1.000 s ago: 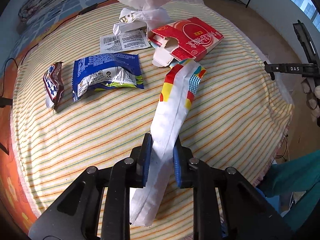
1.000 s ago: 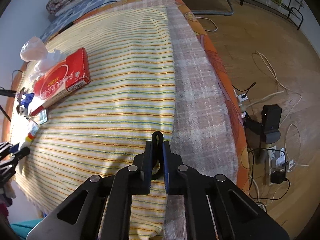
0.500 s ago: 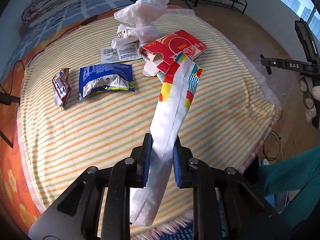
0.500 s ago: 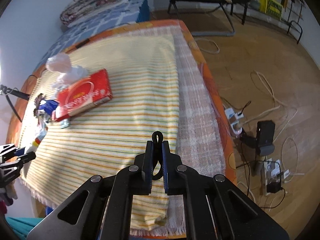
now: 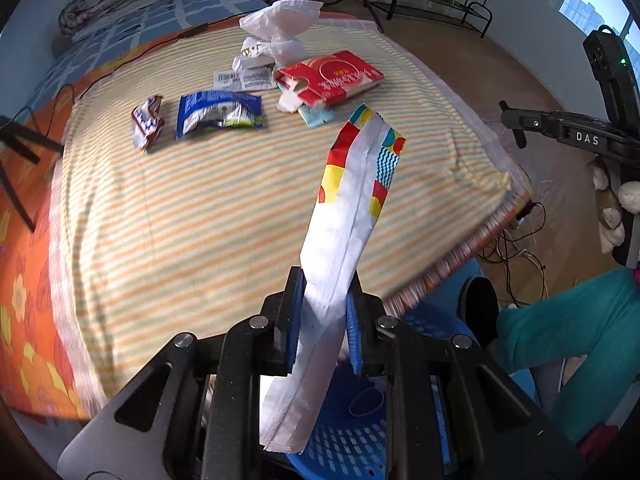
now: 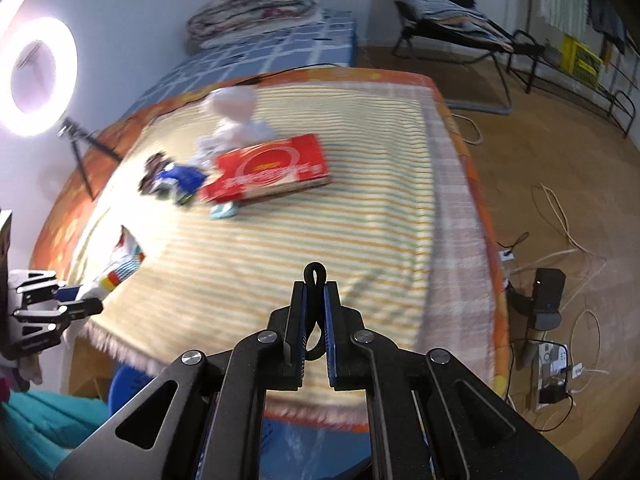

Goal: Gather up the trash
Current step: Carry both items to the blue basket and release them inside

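We have one piece of trash in hand: the long white wrapper (image 5: 340, 248) with the bright red, yellow and blue end is pinched across its middle by our left hand-held gripper (image 5: 323, 316), its printed end sticking up over the striped blanket (image 5: 200, 220) and its plain end hanging down above the blue basket (image 5: 348, 440) that shows below the jaws. We judge this piece close to being dropped in, though it is not yet released.

Our right hand-held gripper (image 6: 314, 312) is closed tight on a small black loop (image 6: 315, 274), which pokes out above the fingertips; we cannot tell what the loop belongs to. A blue shape, probably the same basket, shows below this gripper too.

Plenty is left on the blanket. The red carton (image 5: 332, 80) lies flat with its flap torn open, a small pale blue scrap (image 5: 316, 115) just beside it. The blue snack packet (image 5: 220, 114) and the crumpled small wrapper (image 5: 147, 125) lie near each other further left. A white label (image 5: 244, 79) and a bunched white plastic bag (image 5: 280, 26) sit at the far side.

So we reckon the job is early: one item nearly binned, about six waiting.
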A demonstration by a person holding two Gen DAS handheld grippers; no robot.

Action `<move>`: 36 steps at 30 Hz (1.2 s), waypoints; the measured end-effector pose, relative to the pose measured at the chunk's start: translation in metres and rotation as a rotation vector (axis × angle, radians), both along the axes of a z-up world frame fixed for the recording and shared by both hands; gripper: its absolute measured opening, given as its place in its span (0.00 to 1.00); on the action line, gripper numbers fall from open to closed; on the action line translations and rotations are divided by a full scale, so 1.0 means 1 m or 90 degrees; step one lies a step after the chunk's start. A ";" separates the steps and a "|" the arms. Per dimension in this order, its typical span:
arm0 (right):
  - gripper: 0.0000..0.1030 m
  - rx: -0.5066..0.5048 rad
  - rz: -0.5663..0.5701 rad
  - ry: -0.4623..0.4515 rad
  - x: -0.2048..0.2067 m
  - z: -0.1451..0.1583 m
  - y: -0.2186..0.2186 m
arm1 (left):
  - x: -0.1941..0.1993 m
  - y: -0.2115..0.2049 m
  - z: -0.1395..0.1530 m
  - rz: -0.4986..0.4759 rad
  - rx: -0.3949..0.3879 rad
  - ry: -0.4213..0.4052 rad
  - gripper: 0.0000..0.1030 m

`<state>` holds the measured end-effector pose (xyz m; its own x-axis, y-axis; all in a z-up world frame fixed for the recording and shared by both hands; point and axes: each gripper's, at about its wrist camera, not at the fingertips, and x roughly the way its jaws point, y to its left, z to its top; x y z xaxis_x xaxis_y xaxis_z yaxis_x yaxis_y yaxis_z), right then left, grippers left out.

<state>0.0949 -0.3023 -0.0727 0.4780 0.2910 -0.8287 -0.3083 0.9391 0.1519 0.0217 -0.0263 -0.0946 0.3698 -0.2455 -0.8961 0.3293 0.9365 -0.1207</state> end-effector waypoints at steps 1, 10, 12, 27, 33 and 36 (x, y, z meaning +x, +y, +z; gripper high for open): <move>0.06 0.000 0.010 -0.002 -0.006 0.001 0.005 | -0.007 0.000 0.000 0.002 -0.001 0.003 0.17; 0.06 0.011 0.095 -0.005 -0.065 -0.005 0.050 | -0.068 -0.005 -0.011 -0.003 0.003 0.012 0.18; 0.06 0.009 0.113 -0.004 -0.080 -0.009 0.059 | -0.079 -0.008 -0.017 -0.005 0.003 0.023 0.18; 0.06 -0.012 0.204 0.045 -0.153 -0.054 0.108 | -0.129 -0.013 -0.069 -0.008 0.009 0.099 0.18; 0.06 -0.017 0.216 0.077 -0.167 -0.075 0.115 | -0.137 -0.013 -0.090 -0.010 0.022 0.127 0.18; 0.06 -0.020 0.220 0.089 -0.170 -0.083 0.118 | -0.139 -0.013 -0.101 -0.009 0.029 0.148 0.18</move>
